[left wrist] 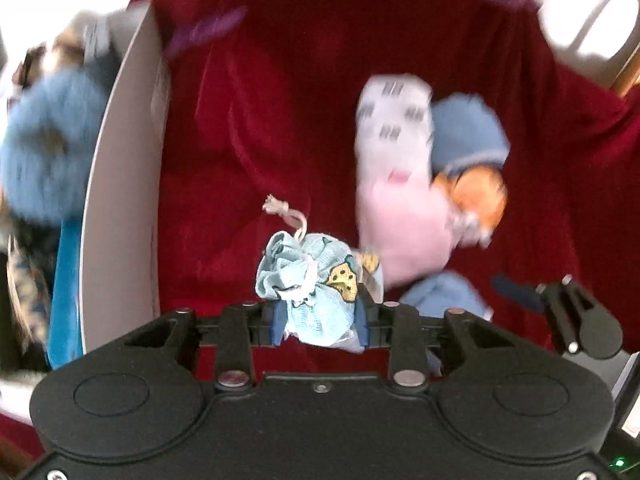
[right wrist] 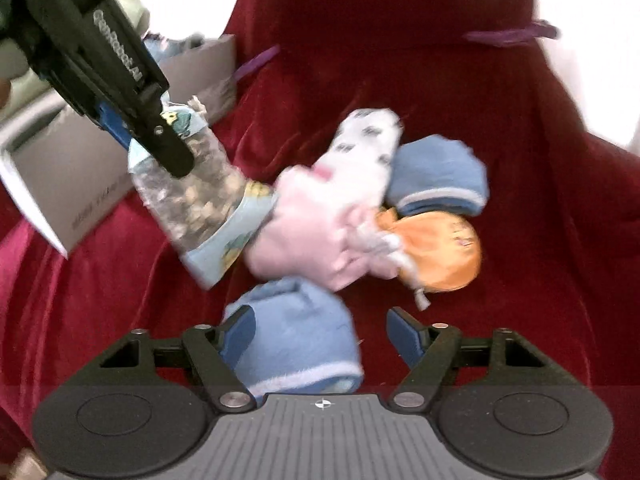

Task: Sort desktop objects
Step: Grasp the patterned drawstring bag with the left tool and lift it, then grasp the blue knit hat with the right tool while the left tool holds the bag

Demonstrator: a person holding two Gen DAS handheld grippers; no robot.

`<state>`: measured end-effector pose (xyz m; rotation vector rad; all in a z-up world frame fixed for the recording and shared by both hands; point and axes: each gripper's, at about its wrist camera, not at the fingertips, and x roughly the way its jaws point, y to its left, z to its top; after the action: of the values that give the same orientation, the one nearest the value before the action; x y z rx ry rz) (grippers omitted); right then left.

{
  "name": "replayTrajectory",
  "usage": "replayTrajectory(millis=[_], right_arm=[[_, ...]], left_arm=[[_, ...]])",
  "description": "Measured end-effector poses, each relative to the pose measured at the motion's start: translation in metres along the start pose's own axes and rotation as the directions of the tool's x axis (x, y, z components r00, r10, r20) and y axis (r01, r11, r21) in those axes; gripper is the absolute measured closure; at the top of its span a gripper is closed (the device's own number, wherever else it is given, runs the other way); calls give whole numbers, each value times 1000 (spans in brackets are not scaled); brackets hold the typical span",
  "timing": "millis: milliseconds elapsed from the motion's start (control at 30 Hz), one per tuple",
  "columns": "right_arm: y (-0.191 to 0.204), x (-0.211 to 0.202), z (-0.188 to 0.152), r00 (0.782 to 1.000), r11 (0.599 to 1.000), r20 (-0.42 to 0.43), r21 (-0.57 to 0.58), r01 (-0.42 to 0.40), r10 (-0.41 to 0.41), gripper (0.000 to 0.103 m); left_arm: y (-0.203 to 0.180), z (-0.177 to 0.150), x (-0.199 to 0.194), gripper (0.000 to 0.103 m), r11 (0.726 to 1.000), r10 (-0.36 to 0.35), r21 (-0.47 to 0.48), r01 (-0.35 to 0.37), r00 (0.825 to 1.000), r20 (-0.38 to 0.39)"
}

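My left gripper (left wrist: 320,316) is shut on a light blue drawstring pouch (left wrist: 310,280) with a clear, bead-filled side and holds it above the red cloth; it also shows in the right wrist view (right wrist: 196,196), with the left gripper (right wrist: 120,92) over it. My right gripper (right wrist: 320,332) is open, its jaws around a blue rolled sock (right wrist: 296,340), not closed on it. A pink and white plush (right wrist: 332,208), an orange pouch (right wrist: 440,256) and a second blue sock (right wrist: 436,176) lie in a heap just beyond. The right gripper's finger (left wrist: 576,312) shows in the left wrist view.
A grey cardboard box (left wrist: 124,184) stands at the left, holding a fluffy blue item (left wrist: 44,152) and other things; it also shows in the right wrist view (right wrist: 92,184). Red velvet cloth (left wrist: 288,112) covers the surface. Purple ribbons (right wrist: 508,34) lie at the back.
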<state>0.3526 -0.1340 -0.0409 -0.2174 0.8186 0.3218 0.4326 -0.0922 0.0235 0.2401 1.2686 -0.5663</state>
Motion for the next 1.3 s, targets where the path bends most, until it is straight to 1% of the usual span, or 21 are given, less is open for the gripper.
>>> replayTrajectory(millis=[67, 100, 133, 233, 267, 300, 333, 433, 467, 533, 600, 633, 833, 867, 933, 967, 1033, 1067, 1100, 1200, 1300], right_arm=[[8, 3, -2, 1000, 1000, -10, -9, -1, 1, 27], [10, 4, -2, 999, 1000, -25, -6, -20, 20, 39], [8, 2, -3, 998, 999, -29, 5, -47, 47, 40], [9, -11, -5, 998, 998, -12, 11, -55, 55, 55], [6, -15, -5, 998, 998, -11, 32, -62, 62, 66], [1, -20, -5, 998, 996, -10, 59, -68, 69, 98], [-6, -24, -5, 997, 994, -17, 87, -73, 74, 101], [-20, -31, -5, 997, 986, -21, 148, -74, 78, 97], [-23, -30, -7, 997, 984, -21, 162, -76, 81, 89], [-25, -29, -9, 997, 981, -13, 176, -77, 81, 70], [-24, -28, -10, 995, 980, 7, 173, -103, 103, 26], [-22, -27, -9, 994, 980, 24, 164, -111, 108, 19], [-4, -2, -2, 998, 996, -10, 57, -65, 66, 19], [-2, 4, -2, 997, 996, -29, 48, -69, 71, 21], [2, 15, -2, 996, 997, -56, 36, -71, 73, 24], [3, 18, -3, 995, 996, -61, 38, -80, 83, 31], [8, 14, -5, 997, 997, -38, 37, -70, 71, 34], [11, 11, -6, 998, 998, -29, 21, -61, 61, 36], [15, 9, -8, 999, 999, -22, 6, -49, 49, 38], [18, -4, -14, 999, 999, 7, -7, -51, 52, 39], [9, -20, -16, 997, 996, 41, 50, -75, 73, 39]], left_arm=[[1, -9, 9, 65, 1000, 29, 9, -29, 999, -37], [0, -16, 12, 58, 999, 41, 33, -40, 998, -48], [-2, -21, 14, 54, 997, 51, 63, -48, 997, -56], [-5, -35, 10, 44, 992, 52, 115, -47, 998, -41], [-4, -38, 7, 34, 992, 38, 118, -34, 999, -34], [-3, -40, 3, 28, 995, 27, 98, -25, 999, -24], [-2, -43, -1, 26, 996, 21, 88, -20, 1000, -11], [-3, -47, -7, 18, 996, 63, 60, -65, 998, 27], [-3, -48, -5, 14, 997, 61, 46, -62, 998, 25], [-1, -48, 6, 13, 999, 38, 13, -38, 999, -11], [4, -49, 21, 13, 998, 4, -59, -5, 1000, -31], [7, -47, 28, 13, 996, -19, -91, 15, 999, -42], [25, -39, 71, 13, 956, -74, -290, 42, 992, -101], [26, -37, 75, 6, 951, -81, -305, 48, 992, -96], [25, -34, 77, 6, 945, -78, -325, 45, 993, -87], [23, -32, 77, 9, 943, -82, -330, 51, 993, -81], [20, -32, 74, 23, 948, -69, -315, 43, 995, -74], [18, -32, 72, 38, 950, -51, -310, 28, 996, -68], [16, -33, 70, 44, 953, -44, -301, 22, 997, -66], [8, -36, 64, 53, 967, -35, -254, 23, 998, -43], [2, -41, 56, 56, 974, -14, -228, 7, 1000, -27]])
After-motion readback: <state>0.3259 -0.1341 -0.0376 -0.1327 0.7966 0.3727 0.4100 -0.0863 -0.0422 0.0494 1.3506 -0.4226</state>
